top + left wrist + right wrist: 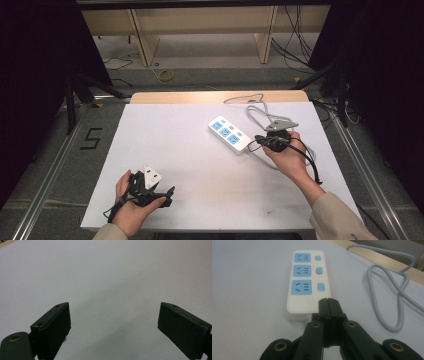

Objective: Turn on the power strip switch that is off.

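Right gripper view: one power strip (308, 285), three sockets.

In the right gripper view, the closed jaws of the right hand-held gripper (329, 302) cover the near end of the power strip (307, 282), at 6 o'clock of it, so whether they touch it cannot be told. The strip's grey cable (397, 302) runs off the picture's edge at 3 o'clock. In the left gripper view, the jaws of the left hand-held gripper (113, 322) are cut off at the bottom edge. In the high view, the socket markings are too small to read.
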Tool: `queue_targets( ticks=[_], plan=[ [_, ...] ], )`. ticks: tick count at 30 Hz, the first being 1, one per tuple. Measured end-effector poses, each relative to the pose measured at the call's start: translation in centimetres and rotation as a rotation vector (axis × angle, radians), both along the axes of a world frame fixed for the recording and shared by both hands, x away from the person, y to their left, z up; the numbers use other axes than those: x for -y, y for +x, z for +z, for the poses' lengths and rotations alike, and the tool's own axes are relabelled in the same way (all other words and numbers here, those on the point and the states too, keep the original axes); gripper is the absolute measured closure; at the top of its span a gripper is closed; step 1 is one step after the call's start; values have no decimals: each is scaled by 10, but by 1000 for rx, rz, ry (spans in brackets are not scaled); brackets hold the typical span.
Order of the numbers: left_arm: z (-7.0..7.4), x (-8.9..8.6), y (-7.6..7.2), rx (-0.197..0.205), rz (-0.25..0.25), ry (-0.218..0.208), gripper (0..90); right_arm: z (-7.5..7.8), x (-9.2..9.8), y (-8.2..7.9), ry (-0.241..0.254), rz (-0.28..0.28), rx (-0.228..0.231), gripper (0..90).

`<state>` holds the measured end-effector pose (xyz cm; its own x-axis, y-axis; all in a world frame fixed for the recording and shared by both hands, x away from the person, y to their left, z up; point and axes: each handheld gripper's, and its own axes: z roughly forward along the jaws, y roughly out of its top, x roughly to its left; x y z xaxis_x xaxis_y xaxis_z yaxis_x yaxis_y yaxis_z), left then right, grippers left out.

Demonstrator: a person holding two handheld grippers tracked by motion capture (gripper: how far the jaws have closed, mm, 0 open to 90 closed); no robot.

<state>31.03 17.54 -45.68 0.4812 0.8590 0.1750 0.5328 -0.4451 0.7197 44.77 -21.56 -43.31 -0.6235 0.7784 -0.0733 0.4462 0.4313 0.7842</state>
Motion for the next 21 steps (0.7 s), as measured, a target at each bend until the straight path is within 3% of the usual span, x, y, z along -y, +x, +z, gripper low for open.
queue_targets(
  ticks=[21],
  plan=[
    [0,0,1,-16,-4,-8,116,1,-23,26,-22,8,-22,900]
  ],
)
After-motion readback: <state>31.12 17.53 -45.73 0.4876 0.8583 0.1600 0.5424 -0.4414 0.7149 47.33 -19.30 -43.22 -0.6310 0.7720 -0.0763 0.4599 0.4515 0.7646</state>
